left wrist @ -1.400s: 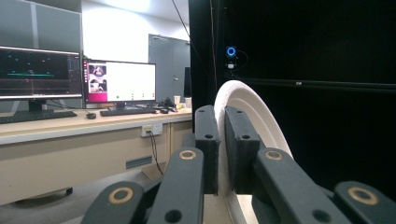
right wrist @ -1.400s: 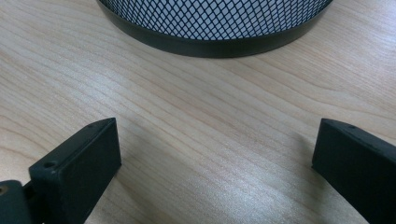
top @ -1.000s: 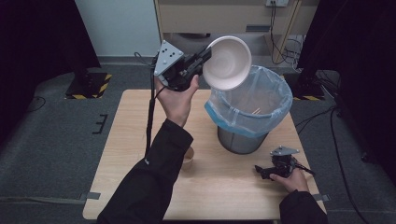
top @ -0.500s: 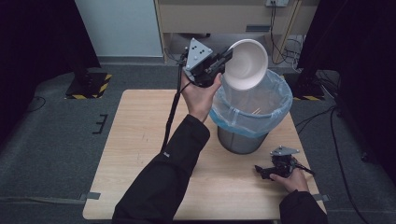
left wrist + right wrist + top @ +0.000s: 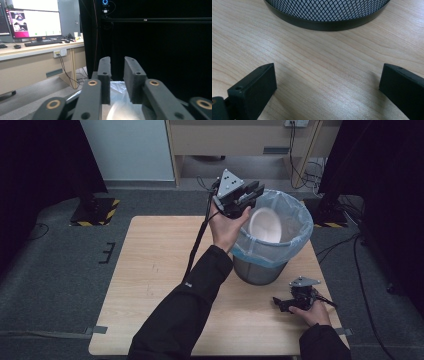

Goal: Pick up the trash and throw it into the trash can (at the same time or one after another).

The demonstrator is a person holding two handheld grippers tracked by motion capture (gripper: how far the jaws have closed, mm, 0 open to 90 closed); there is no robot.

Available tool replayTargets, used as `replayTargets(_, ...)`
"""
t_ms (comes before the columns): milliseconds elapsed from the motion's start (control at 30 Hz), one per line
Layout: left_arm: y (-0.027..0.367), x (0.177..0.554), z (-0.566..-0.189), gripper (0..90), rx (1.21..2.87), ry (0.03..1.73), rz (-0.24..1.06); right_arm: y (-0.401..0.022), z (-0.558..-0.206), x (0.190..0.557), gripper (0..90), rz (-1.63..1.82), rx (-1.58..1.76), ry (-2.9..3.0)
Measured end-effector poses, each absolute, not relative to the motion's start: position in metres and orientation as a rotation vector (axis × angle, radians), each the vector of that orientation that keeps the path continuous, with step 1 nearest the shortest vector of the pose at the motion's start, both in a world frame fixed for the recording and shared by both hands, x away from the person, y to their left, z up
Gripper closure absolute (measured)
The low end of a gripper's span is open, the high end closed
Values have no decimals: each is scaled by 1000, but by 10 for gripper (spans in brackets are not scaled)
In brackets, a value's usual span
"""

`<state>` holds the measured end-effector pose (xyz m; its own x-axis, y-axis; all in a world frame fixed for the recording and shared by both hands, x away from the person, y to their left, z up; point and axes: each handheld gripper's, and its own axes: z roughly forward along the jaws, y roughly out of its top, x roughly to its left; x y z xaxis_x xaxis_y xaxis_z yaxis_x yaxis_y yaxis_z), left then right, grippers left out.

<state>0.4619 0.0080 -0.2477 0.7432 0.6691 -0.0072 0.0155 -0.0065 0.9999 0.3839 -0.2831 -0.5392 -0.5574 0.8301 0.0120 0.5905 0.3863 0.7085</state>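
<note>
White and round, a paper bowl (image 5: pixel 265 225) is seen inside the mesh bin (image 5: pixel 260 270), lying against the blue liner (image 5: pixel 300 227) on the far side of the table (image 5: pixel 150 270), no longer touched by anything. The left gripper (image 5: pixel 252 195) is held above the bin's left rim, and its jaws have just been opening: a narrow gap stands between them and nothing is gripped there. In the left gripper view the two black pads (image 5: pixel 133 75) are parted with only dark background between, while the crinkled liner and a pale blur of the bowl show beneath.

The right gripper (image 5: pixel 282 304) is rested on the near right of the table, just in front of the bin, with its jaws spread wide and bare wood between them, as the right gripper view confirms.

The disposal may be judged essentially done, since the bowl has been let go into the bin. What is left appears small: the left hand is to be drawn back from over the rim. Nothing else is seen lying on the tabletop to be cleared.
</note>
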Motion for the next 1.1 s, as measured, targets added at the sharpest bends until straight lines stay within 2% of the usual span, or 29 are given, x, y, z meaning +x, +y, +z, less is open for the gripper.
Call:
replayTargets(300, 59, 434, -245, 594, 1496, 592, 590, -283, -539, 384, 13, 966, 1236, 2305)
replayTargets(533, 120, 403, -265, 489, 1546, 648, 633, -283, -539, 384, 13, 967, 1238, 2305)
replayTargets(800, 170, 376, -321, 412, 1591, 765, 601, -283, -539, 384, 13, 964, 1237, 2308)
replayTargets(1100, 194, 367, -407, 389, 1680, 936, 518, -283, -539, 384, 14, 964, 1237, 2308)
